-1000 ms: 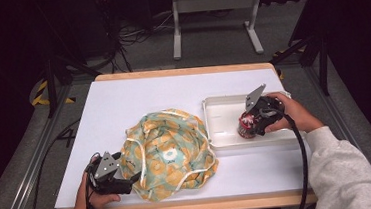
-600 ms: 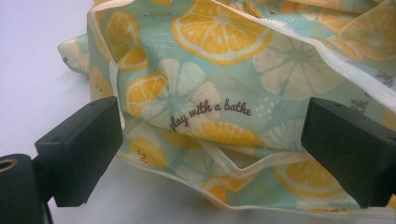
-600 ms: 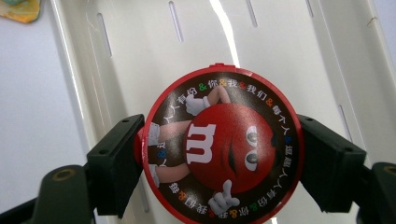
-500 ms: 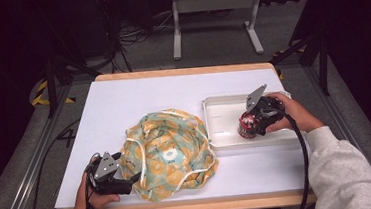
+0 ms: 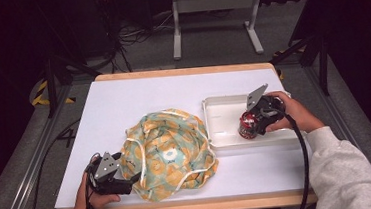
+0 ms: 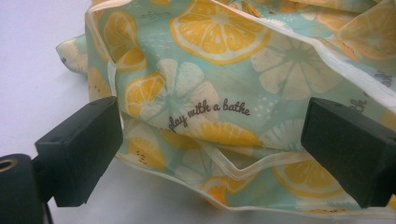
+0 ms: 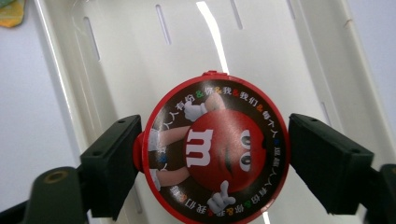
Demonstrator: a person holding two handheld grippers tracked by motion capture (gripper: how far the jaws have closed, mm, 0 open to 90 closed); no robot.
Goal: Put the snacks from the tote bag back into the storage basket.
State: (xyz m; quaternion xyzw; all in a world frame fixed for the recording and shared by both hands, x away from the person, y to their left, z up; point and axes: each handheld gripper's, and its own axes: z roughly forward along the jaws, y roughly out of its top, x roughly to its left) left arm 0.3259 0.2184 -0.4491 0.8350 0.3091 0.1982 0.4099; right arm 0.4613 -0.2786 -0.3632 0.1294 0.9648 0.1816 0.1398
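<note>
On the white table [image 5: 138, 100] the right gripper [image 5: 255, 123] stood over the white tray [image 5: 219, 113] at about three o'clock, its jaws set on either side of a red round tin [image 5: 248, 124] that stood inside the tray near its near wall. In the right gripper view the tin's lid [image 7: 215, 149] sat between the two black jaws; one jaw pressed its edge and the other lay just beside it, so the grip looked closed on the tin, though a hair of gap on one side could not be ruled out. The left gripper [image 5: 129, 178] lay at about seven o'clock, at the near-left edge of a crumpled citrus-print cloth bag [image 5: 170, 153] that filled the table's middle. In the left gripper view its jaws stood wide apart with the bag's hem [image 6: 243, 170] between them, gripping nothing. The tray and the bag lay just beside each other
</note>
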